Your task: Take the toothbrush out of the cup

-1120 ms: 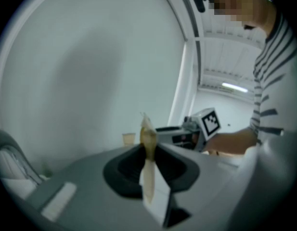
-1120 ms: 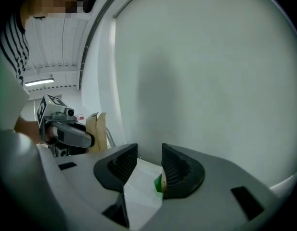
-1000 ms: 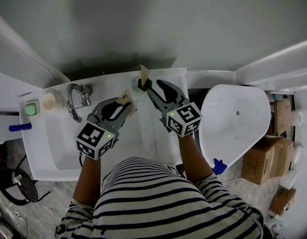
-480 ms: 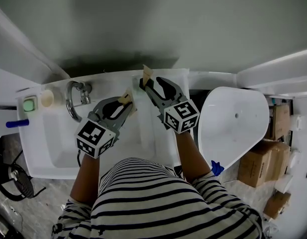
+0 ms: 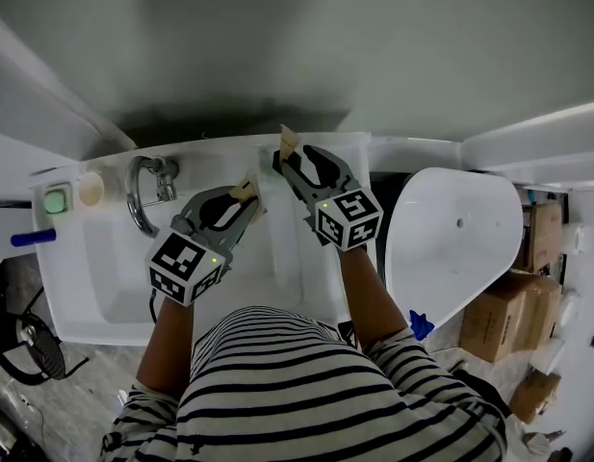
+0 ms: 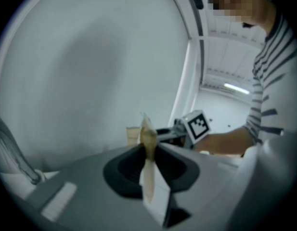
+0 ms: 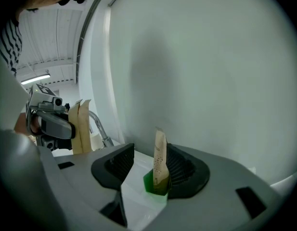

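Note:
Both grippers hover over the white sink [image 5: 94, 287], pointing at its back rim. My left gripper [image 5: 244, 190] keeps its tan fingertips [image 7: 80, 124] pressed close together, and I make out nothing between them [image 6: 148, 137]. My right gripper [image 5: 285, 145] is to its right, with its jaws opening wide [image 7: 138, 170]. One tan finger [image 7: 160, 160] leans by the right jaw, with a small green piece [image 7: 149, 183] at its foot. Nothing is pinched there. I cannot pick out a toothbrush. A cream cup-like thing [image 5: 92, 191] sits on the left ledge.
A chrome tap [image 5: 142, 195] curves over the basin at the left. A green block [image 5: 56, 202] and a blue-handled thing [image 5: 32, 238] lie on the far left ledge. A white oval fixture [image 5: 451, 248] and cardboard boxes [image 5: 513, 306] stand at the right. The wall is close ahead.
My right gripper has shifted slightly, sinking toward the sink's back rim. The left gripper has stayed where it was.

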Demonstrator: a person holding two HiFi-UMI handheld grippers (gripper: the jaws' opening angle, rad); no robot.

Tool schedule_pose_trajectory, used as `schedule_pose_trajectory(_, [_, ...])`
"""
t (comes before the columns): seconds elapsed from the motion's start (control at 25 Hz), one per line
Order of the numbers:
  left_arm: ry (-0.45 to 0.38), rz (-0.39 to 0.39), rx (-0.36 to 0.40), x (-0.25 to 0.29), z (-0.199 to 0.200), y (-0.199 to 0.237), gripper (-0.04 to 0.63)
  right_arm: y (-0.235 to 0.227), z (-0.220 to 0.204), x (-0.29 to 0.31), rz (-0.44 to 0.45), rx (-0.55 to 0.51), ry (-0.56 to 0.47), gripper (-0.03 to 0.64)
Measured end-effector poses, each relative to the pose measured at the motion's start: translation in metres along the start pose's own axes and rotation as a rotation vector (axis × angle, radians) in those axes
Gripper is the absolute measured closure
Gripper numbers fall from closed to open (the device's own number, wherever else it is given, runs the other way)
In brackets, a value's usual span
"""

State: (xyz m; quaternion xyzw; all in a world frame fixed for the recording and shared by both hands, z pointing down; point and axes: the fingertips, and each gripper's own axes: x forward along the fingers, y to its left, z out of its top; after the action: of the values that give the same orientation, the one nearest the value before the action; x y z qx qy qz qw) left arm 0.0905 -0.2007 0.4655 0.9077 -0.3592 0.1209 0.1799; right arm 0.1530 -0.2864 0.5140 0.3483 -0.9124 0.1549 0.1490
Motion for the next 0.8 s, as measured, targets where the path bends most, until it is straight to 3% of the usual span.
schedule_pose_trajectory(0.8, [0.014,-0.017,-0.018,0.008,-0.01,0.004,0.525,-0.014,-0.014,0.028,-0.002,-0.014,0.05,0.437])
